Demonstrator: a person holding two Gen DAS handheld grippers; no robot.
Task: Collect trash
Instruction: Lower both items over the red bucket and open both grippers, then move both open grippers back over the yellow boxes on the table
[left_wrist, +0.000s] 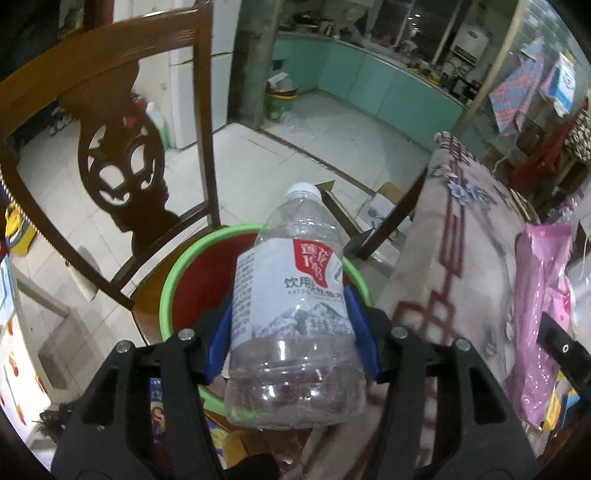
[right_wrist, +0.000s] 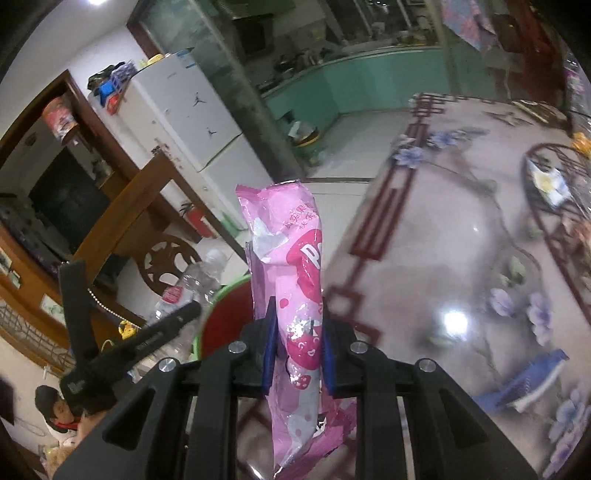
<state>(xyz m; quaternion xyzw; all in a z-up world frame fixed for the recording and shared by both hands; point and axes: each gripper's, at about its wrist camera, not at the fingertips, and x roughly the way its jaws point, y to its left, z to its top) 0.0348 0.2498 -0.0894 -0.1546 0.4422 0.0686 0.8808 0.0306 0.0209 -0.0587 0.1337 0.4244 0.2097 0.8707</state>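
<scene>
My left gripper (left_wrist: 290, 317) is shut on an empty clear plastic water bottle (left_wrist: 295, 295) with a white cap and a red-and-white label, its blue pads pressing both sides. The bottle hangs over a red bin with a green rim (left_wrist: 177, 273) that stands on a chair seat. My right gripper (right_wrist: 297, 332) is shut on a pink snack wrapper (right_wrist: 291, 288), which sticks up between the blue pads. In the right wrist view the bottle (right_wrist: 192, 288) and the left gripper (right_wrist: 177, 317) show at the left, beside the bin (right_wrist: 221, 314). The wrapper (left_wrist: 539, 295) also shows at the right of the left wrist view.
A carved wooden chair back (left_wrist: 122, 162) rises behind the bin. A table with a glossy floral cloth (right_wrist: 461, 240) fills the right, with a blue object (right_wrist: 532, 376) lying on it. A fridge (right_wrist: 184, 122), a green bucket (left_wrist: 280, 103) and cardboard boxes (left_wrist: 384, 203) stand on the tiled floor. A person (right_wrist: 55, 410) is low left.
</scene>
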